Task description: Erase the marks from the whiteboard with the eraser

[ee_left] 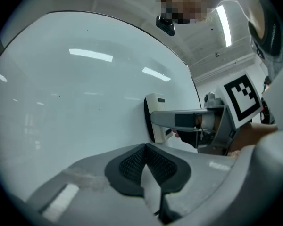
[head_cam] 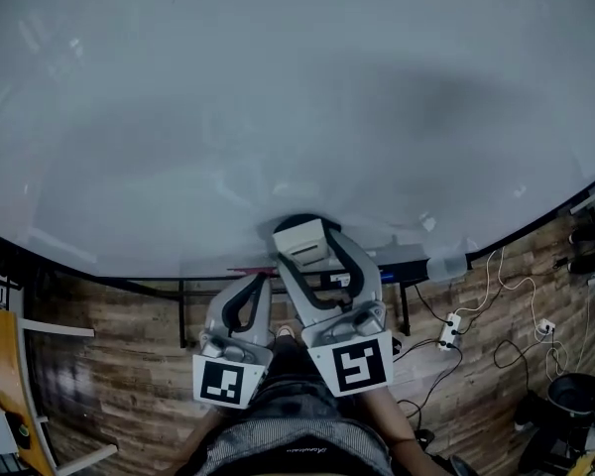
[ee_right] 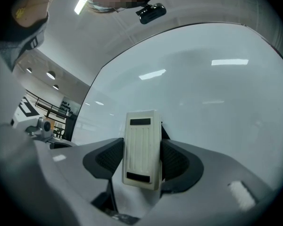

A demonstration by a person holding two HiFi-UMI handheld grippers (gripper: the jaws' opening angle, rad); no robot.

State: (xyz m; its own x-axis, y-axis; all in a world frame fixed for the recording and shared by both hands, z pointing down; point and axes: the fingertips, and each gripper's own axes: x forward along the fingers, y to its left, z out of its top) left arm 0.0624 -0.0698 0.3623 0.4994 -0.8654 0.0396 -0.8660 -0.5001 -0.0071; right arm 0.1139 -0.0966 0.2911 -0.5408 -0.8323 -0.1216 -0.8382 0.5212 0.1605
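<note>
Flat on whiteboard (head_cam: 278, 97), eraser (ee_right: 141, 147) in right gripper (ee_right: 142, 160), long axis upright

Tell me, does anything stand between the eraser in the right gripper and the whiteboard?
Nothing visible does. The right gripper holds the eraser between its fingers, and in the left gripper view the eraser's dark face appears to lie directly against the whiteboard.

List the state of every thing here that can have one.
whiteboard: no marks visible.
right gripper: shut on the eraser.
eraser: clamped between the jaws, dark pad against the whiteboard.
left gripper: shut, nothing between its jaws.
</note>
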